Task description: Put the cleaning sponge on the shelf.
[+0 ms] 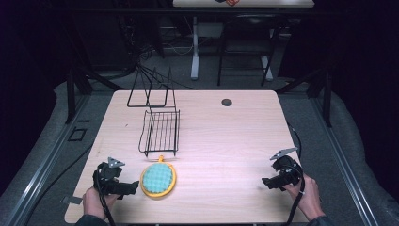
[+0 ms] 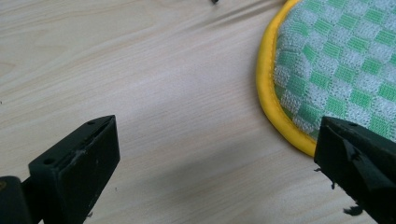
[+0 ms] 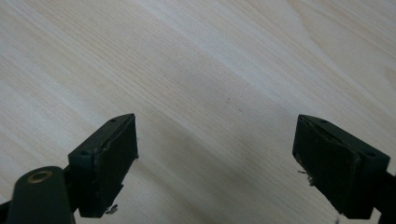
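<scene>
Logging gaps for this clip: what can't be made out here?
- Pot holder: cut off by the left gripper view's top and right edges, partly behind a jaw.
- Dark spot on the table: too small in the high view to identify.
- Orange object: cut off by the high view's top edge.

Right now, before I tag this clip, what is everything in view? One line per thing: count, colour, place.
pot holder: one, round, green-and-white checked with a yellow rim, near left part of the table, just in front of the wire rack.
wire rack: one, black, left of the table's centre, lying flat.
wire frame: one, black, far left edge, standing upright behind the rack.
round mark: one, dark, far side of the table, right of centre.
table: one, light wood.
left tool: one, black, near left, beside the pot holder, jaws apart, holding nothing.
right tool: one, black, near right over bare wood, jaws apart, holding nothing.
</scene>
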